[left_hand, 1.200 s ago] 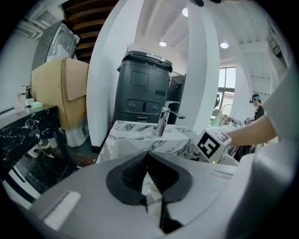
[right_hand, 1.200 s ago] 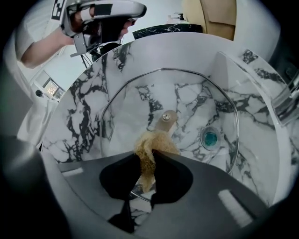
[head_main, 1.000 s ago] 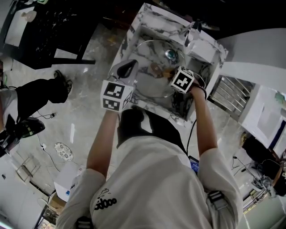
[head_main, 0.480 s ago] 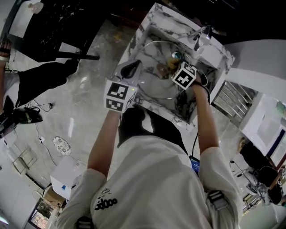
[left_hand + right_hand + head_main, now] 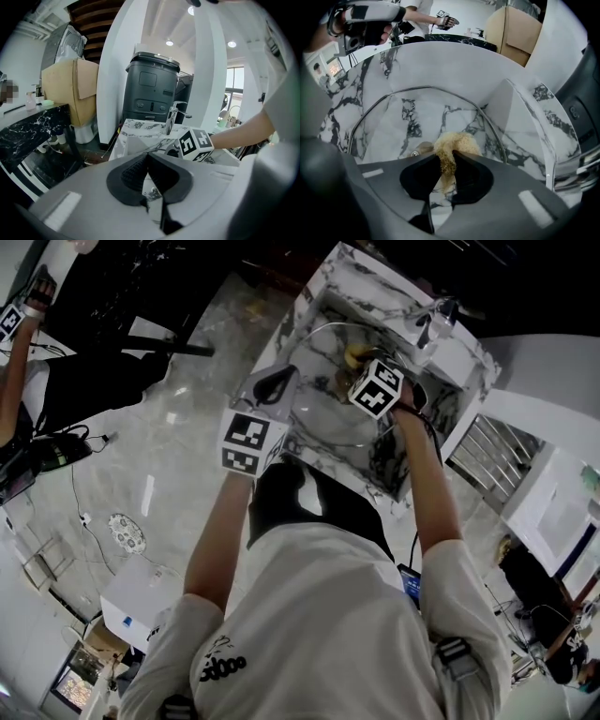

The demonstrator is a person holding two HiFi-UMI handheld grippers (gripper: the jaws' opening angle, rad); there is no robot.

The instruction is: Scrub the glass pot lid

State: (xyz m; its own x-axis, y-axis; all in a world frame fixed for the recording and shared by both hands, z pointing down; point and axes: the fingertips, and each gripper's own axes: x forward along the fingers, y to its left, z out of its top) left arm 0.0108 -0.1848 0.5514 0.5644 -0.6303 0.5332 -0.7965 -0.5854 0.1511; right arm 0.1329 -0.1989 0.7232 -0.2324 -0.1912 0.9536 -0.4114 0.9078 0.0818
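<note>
The white, grey-veined marble sink (image 5: 375, 279) boxes in the round glass pot lid (image 5: 323, 418) on all sides. The lid spans most of the basin, and in the right gripper view its metal rim runs close to the sink's right wall (image 5: 534, 124), leaving only narrow strips of bare basin around it. The chrome faucet (image 5: 434, 320) stands on the far right corner of the sink, beyond the lid's far edge. To the left of the sink lies a wide stretch of pale polished floor (image 5: 178, 437). The left gripper (image 5: 279, 379) reaches in over the sink's left edge, its jaws (image 5: 147, 161) pressed almost together on the thin rim of the lid. The person's left forearm (image 5: 220, 521) stretches nearly straight from the shoulder to it. The right gripper (image 5: 361, 367) is further over the basin, its jaws (image 5: 446, 166) closed narrowly on a tan fibrous scrubbing pad (image 5: 457, 140) that bulges out past the tips against the glass, just right of the lid's small metal knob (image 5: 419, 149). The right forearm (image 5: 427, 484) also extends forward, with the wrist bent in toward the lid.
</note>
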